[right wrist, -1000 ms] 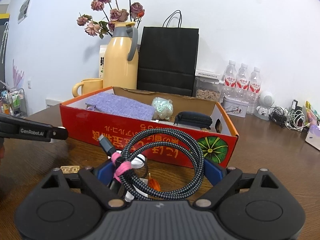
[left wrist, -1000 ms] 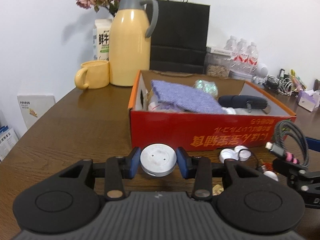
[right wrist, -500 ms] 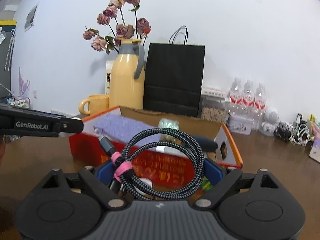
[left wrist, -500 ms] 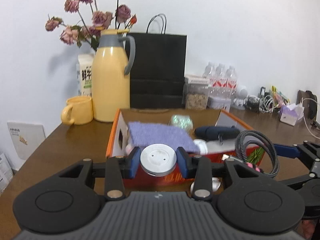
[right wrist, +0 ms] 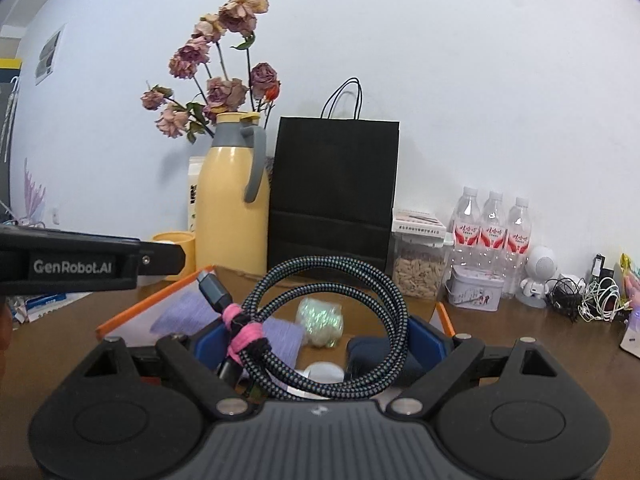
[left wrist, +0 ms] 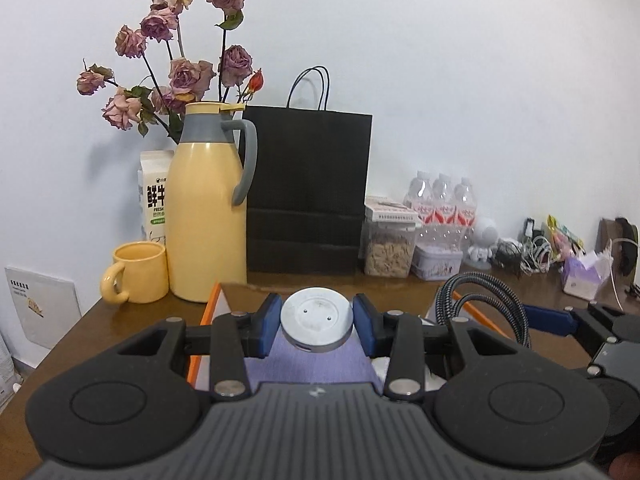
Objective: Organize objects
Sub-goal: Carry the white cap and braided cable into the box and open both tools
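My left gripper is shut on a round white disc-shaped device and holds it above the orange cardboard box, over the purple cloth inside. My right gripper is shut on a coiled braided cable tied with a pink band, also above the box. The cable shows at the right of the left wrist view. Inside the box lie the purple cloth, an iridescent packet and a dark pouch.
Behind the box stand a yellow thermos jug, a yellow mug, a black paper bag, a cereal jar, water bottles and tangled cables at the right. The other gripper's arm crosses left.
Both grippers have risen from table level in front of the box and moved forward over it, each still holding its object.
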{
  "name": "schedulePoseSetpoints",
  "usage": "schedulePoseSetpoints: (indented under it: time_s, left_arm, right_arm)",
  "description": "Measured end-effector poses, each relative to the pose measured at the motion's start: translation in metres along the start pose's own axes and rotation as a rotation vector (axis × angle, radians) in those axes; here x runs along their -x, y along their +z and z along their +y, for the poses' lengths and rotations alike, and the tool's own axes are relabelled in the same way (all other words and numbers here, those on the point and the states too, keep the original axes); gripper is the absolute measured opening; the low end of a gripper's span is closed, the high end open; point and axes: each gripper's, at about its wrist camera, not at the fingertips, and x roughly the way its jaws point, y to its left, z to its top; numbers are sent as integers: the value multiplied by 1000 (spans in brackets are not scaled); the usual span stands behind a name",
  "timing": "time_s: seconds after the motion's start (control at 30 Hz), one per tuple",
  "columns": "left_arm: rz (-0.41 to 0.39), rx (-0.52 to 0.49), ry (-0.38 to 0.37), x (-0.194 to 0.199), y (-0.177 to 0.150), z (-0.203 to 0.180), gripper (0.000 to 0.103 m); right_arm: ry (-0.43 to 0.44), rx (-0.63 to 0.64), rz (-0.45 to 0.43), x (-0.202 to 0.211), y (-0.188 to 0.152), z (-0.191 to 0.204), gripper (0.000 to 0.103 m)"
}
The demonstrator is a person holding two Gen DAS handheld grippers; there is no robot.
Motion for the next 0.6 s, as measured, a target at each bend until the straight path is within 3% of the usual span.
schedulePoseSetpoints:
  time_s: [0.33,0.6]
  left_arm:
    - [25,63,54,-63,8,8,40]
    - [97,71,52,-98,-7,17,40]
  right_arm:
    - [-37,-40,20,-61,15,-19,91]
    - [-11,-61,80,-92,-1,-27,91]
